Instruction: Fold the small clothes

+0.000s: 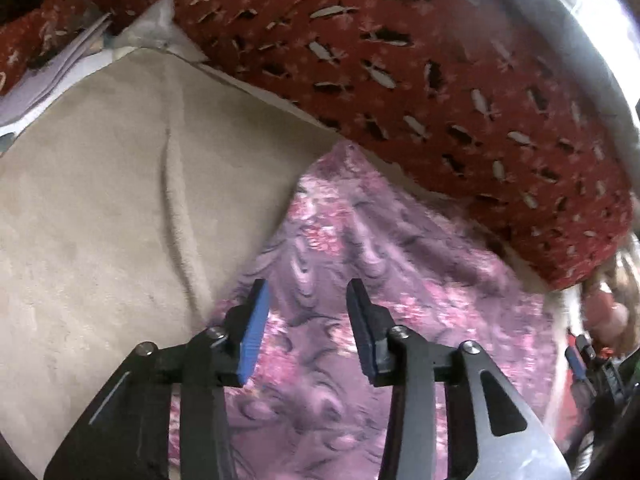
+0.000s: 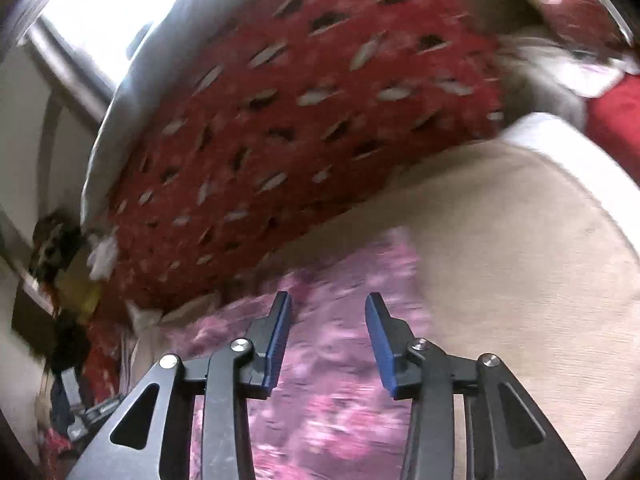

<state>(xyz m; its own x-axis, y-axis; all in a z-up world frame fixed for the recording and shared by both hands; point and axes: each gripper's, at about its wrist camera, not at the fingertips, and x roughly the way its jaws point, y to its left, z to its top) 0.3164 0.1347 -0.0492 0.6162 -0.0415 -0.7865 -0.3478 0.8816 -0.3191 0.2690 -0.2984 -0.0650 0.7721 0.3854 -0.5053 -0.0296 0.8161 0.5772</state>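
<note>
Overhead, both grippers (image 1: 308, 292) (image 2: 328, 306) gape above unlabelled pink cloth (image 1: 360, 240).

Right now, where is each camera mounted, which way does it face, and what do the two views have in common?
Left wrist: sits on the left gripper, looking steeply down over its open blue pads at the pink floral cloth on the beige sheet; the right gripper peeks in at the right edge.
Right wrist: sits on the right gripper, angled down at the same cloth; only its own fingers show.
Shared: cloth, beige sheet, red patterned cushion.
</note>
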